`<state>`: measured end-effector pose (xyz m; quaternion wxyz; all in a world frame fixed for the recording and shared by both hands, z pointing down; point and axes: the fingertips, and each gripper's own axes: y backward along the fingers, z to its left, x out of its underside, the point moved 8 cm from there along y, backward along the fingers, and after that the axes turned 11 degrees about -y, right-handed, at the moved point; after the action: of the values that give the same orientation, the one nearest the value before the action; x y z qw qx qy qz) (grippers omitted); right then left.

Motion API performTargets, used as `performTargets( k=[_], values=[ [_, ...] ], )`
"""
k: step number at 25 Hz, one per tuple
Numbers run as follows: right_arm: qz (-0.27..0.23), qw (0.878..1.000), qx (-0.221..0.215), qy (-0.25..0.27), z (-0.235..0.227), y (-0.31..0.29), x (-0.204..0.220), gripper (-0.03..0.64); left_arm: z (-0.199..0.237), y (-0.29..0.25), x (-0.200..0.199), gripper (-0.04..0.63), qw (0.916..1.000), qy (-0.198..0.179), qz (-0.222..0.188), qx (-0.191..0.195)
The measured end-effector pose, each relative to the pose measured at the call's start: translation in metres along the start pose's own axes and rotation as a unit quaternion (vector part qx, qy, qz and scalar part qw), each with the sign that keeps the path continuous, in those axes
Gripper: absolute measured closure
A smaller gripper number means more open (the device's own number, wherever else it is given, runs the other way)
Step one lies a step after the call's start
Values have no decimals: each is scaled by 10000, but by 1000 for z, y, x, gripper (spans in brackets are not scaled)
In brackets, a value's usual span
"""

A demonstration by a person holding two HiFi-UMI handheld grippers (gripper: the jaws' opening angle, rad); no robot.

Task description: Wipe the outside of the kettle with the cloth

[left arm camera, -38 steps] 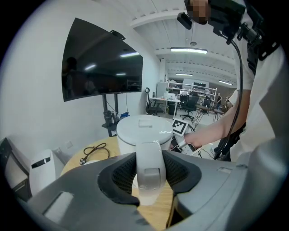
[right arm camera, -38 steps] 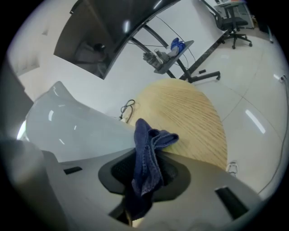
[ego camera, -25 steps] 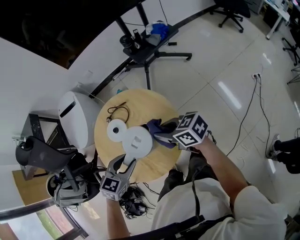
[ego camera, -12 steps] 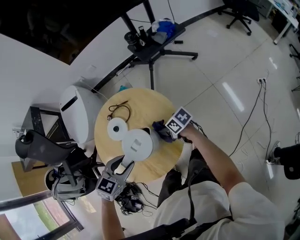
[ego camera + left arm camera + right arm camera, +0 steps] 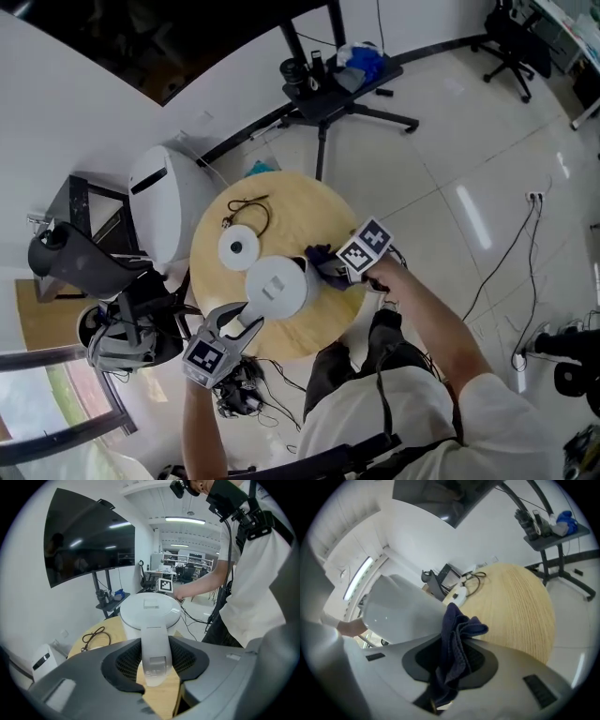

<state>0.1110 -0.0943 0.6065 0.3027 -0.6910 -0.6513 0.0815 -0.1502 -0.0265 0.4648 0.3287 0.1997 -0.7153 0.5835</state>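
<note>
Left tongs [image 5: 154,663] on kettle handle [image 5: 154,639], right tongs [image 5: 453,662] on cloth [image 5: 458,629].

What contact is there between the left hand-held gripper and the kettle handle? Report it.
Touching. Left gripper view: pads of the left hand-held gripper press both sides of the kettle handle.
</note>
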Motion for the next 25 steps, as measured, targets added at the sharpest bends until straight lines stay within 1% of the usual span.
performTargets(
  k=[4,6,9,13,15,16,17,18,20,21,23,25],
  values=[
    [-294,9960,-539,655,55,43,-20,522,-1,-3,2,423,10000,43,32,-33],
    [-354,9936,-668,838,73,58,-27,522,0,-4,2,423,10000,53,42,-69],
    [-398,9922,-653,984,87,74,-33,522,1,-7,3,425,9999,30,16,-118],
    [-562,9912,-616,1027,97,86,-36,522,2,-9,7,423,9998,-1,-90,-153],
    [-649,9920,-456,980,97,93,-34,522,1,-11,6,417,9992,73,-208,-328],
    [-704,9927,-325,919,95,98,-33,522,1,-10,5,399,9982,189,-344,-452],
    [-754,9933,-179,860,92,102,-31,522,0,-6,4,312,9962,356,-556,-569],
    [-790,9936,-55,811,90,106,-30,522,0,1,2,268,9928,550,-820,-682],
    [-845,9938,73,718,88,114,-28,522,-3,20,-4,264,9814,952,-1331,-999],
    [-864,9938,102,687,87,117,-30,522,-4,31,-8,264,9735,1151,-1537,-1242],
    [-818,9941,107,701,85,118,-36,522,-11,48,-17,270,9532,1569,-1857,-1795],
    [-651,9946,1,814,83,116,-47,522,-21,55,-28,295,9340,1921,-1973,-2274]
  ],
)
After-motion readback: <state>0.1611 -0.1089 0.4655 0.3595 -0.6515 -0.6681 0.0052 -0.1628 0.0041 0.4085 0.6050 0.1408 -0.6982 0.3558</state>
